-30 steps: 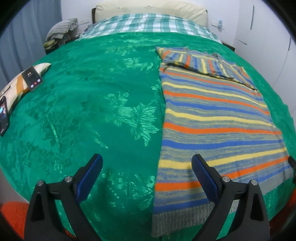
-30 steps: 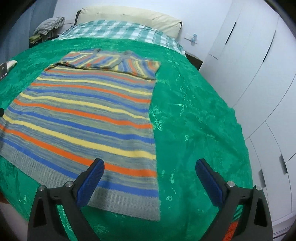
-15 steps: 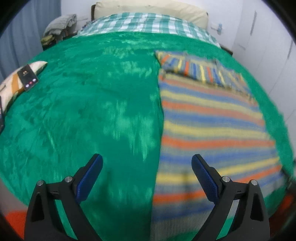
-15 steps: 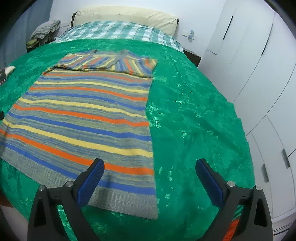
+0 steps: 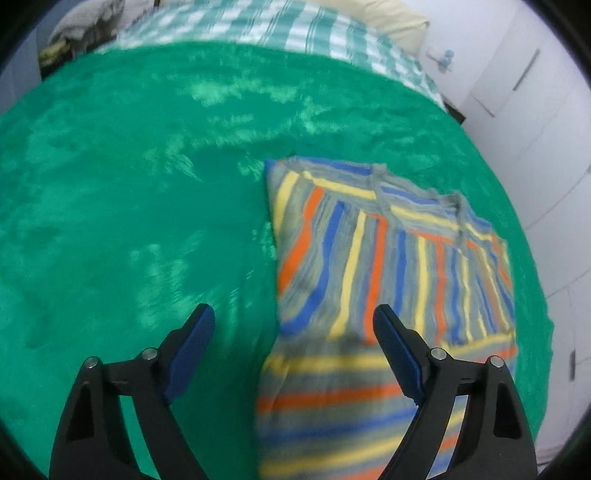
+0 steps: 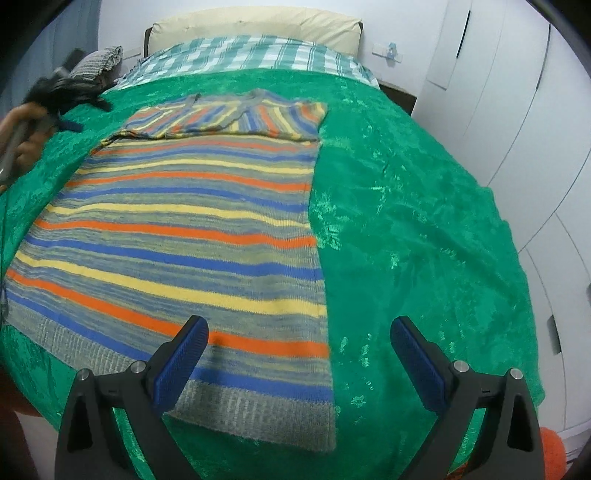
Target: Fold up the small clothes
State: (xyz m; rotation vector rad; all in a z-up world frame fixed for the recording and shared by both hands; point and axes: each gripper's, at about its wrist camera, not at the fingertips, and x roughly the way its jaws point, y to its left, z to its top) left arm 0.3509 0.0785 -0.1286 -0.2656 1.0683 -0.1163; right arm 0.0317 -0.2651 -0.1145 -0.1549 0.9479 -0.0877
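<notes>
Tools: two, one per hand; each has a black frame and two blue ribbed pads.
Left tool (image 5: 293, 334): jaws wide apart and holding nothing, though they have just been closing a little; only green cover and the sweater's left edge show between the pads. The view is blurred.
Right tool (image 6: 299, 345): jaws wide apart, nothing held; the sweater's near right corner lies under the gap.
Sweater (image 6: 184, 236): one, knitted, grey with orange, yellow and blue stripes and a ribbed grey hem. It lies flat on the bed, ahead of both tools; its hem is nearest the right tool, its far end just ahead of the left one.
Sleeves: folded across the far end, their stripes running crosswise to the body's; the count is not clear.
Cover (image 6: 406, 229): one, green, shiny, with a leaf pattern, spread over the bed under the sweater.
Sheet (image 6: 251, 55): one, green-and-white check, beyond the cover.
Pillow (image 6: 258, 26): one, cream, long, at the bed's head.
Wardrobe (image 6: 517, 110): white, smooth doors, right of the right tool.
Hand (image 6: 26, 136): one seen, far left of the right tool, gripping the other tool.
</notes>
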